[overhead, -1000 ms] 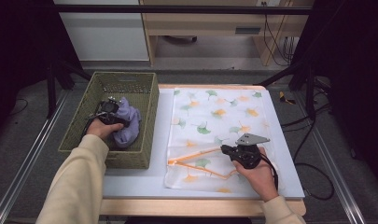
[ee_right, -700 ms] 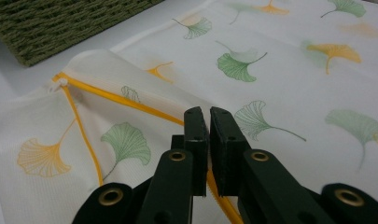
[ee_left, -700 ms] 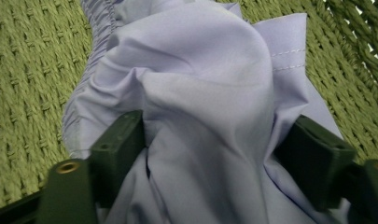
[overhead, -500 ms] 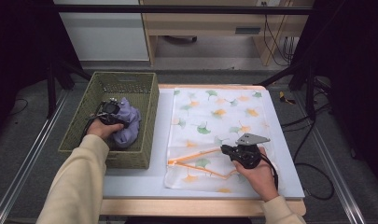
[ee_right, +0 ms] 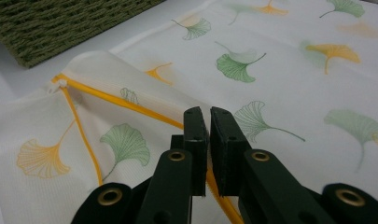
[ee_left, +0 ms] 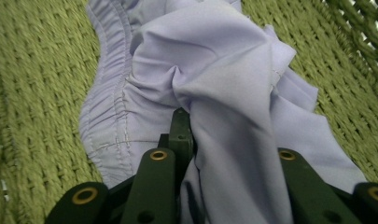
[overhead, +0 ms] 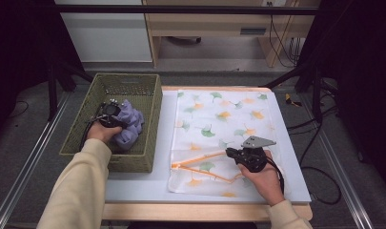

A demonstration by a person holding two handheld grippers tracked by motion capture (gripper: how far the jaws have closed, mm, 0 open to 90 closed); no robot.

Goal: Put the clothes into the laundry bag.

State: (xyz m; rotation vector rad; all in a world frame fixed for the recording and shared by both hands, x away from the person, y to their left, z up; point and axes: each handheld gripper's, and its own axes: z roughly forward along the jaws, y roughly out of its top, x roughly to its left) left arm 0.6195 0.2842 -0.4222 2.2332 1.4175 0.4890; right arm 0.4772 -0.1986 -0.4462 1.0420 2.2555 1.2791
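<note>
Now my left gripper (ee_left: 224,140) is closing on the lilac garment (overhead: 128,125) in the basket (overhead: 150,102), while my right gripper (ee_right: 209,121) is seemingly pinching open the laundry bag (overhead: 219,114), nothing bagged yet.

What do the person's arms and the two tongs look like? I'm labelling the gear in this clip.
Both arms wear cream long sleeves. The left tongs and right tongs are black, each trailing a black cable. A grey three-cornered plate tops the right one. Up close, the jaws are dark flat bars with brass-coloured rivets and blocky pads.
</note>
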